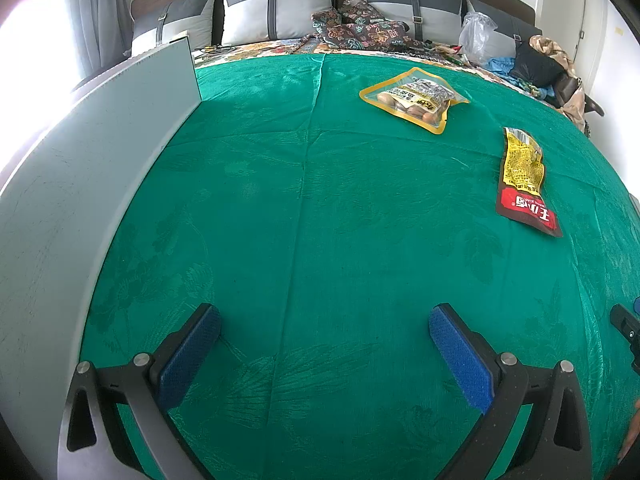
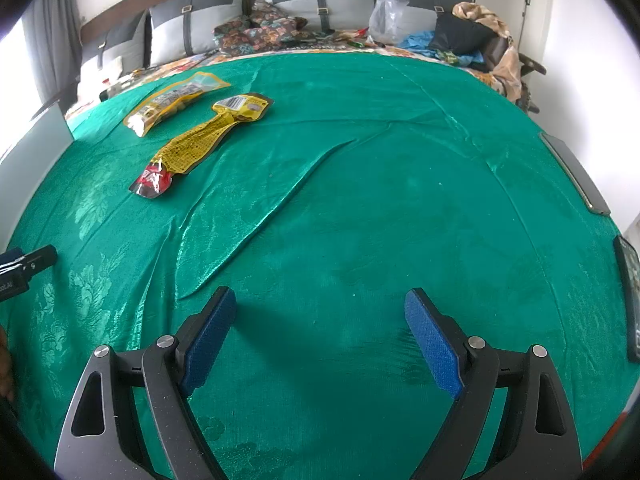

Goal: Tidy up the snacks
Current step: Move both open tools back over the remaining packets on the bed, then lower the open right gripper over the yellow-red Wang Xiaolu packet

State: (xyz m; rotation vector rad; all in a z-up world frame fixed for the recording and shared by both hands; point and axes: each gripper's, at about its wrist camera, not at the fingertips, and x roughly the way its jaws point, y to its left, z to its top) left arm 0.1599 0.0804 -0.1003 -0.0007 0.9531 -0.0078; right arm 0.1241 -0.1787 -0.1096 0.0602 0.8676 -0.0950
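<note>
A: What are the two tools doing?

B: The left gripper (image 1: 324,336) is spread wide over the green cloth (image 1: 320,220), with bare fabric and nothing else between its blue pads (image 1: 460,356). The right gripper (image 2: 320,324) is the same, jaws far apart and empty, hanging above a smooth stretch of cloth.

A: And the snacks?

B: Two packets lie flat on the cloth. In the left wrist view the clear pouch with the yellow border (image 1: 414,98) sits at about one o'clock, far up the cloth; the long yellow-and-red packet (image 1: 522,184) lies at about two o'clock, nearer, red end toward the camera. They are near each other but apart.

A: From the other side?

B: In the right wrist view both sit at about eleven o'clock, the yellow-and-red packet (image 2: 200,144) nearer and the bordered pouch (image 2: 176,100) just behind it. A long raised fold (image 2: 272,208) runs diagonally across the cloth right of them.

A: Anything else?

B: A pale grey panel (image 1: 92,184) stands along the left edge at nine o'clock, possibly a box wall; grey cushions (image 1: 280,4) line the headboard at twelve
</note>
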